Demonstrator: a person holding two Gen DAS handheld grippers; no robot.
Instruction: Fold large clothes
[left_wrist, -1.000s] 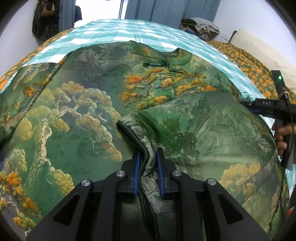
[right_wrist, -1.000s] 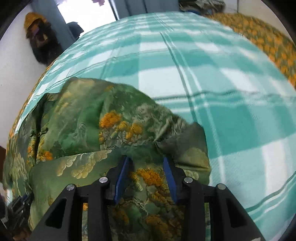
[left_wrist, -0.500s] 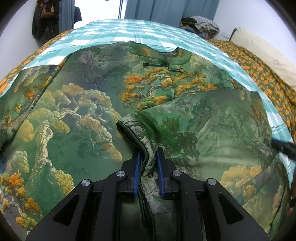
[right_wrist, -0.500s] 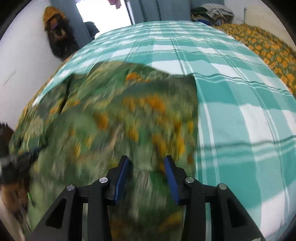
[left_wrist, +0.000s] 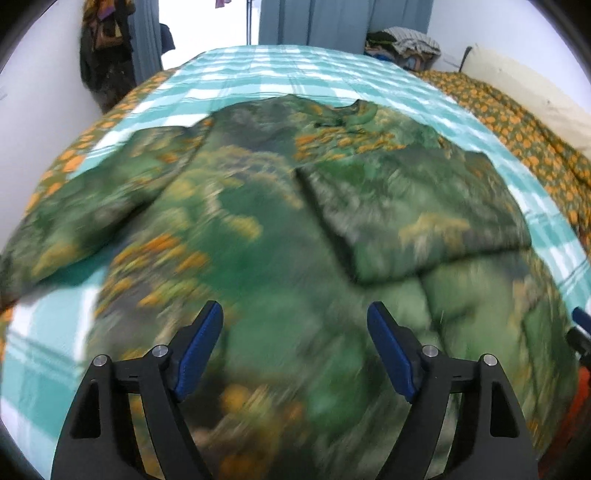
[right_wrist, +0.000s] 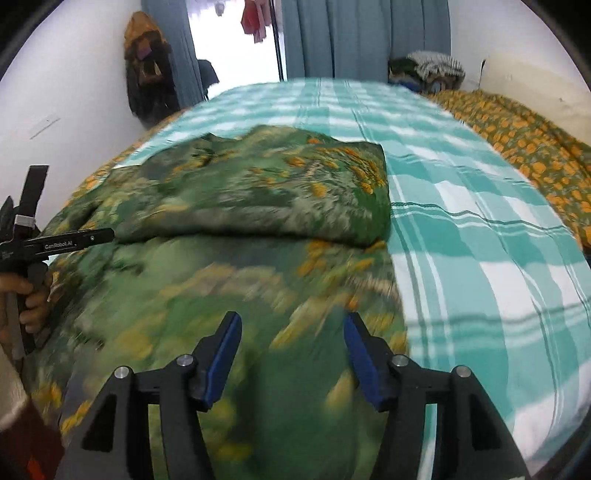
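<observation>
Since a second ago you've let go with both hands: the left gripper (left_wrist: 294, 350) was pinching the sleeve's dark edge and the right gripper (right_wrist: 291, 354) had cloth between its pads, and now both have pulled back off the fabric. Both sets of jaws have just been opening, with nothing between them in either wrist view, only the garment lying below.

Biggest thing first: the bed (right_wrist: 461, 206) with its teal and white checked cover fills most of both views, and an orange-flowered blanket (left_wrist: 517, 122) runs along its right side. The green garment (left_wrist: 258, 229) with the orange tree print is spread flat on the checked cover. One sleeve (left_wrist: 413, 214) is folded in across the body, lying on top of it as a neat rectangular flap; from the right wrist you see that same flap (right_wrist: 280, 195) with its straight edge lined up near the garment's right side. The other sleeve (left_wrist: 96, 206) sticks out flat to the left. The collar (left_wrist: 351, 114) is at the far end, pointing toward the curtains (right_wrist: 362, 37).

Your left gripper's blue pads (left_wrist: 199, 347) are spread wide, your right gripper's blue pads (right_wrist: 221, 358) stand clearly apart but less wide. In the right wrist view your left hand (right_wrist: 29, 299) shows at the left edge, wrapped around its gripper's handle. Near parts of both views are motion-blurred, so fine folds there are hard to tell
</observation>
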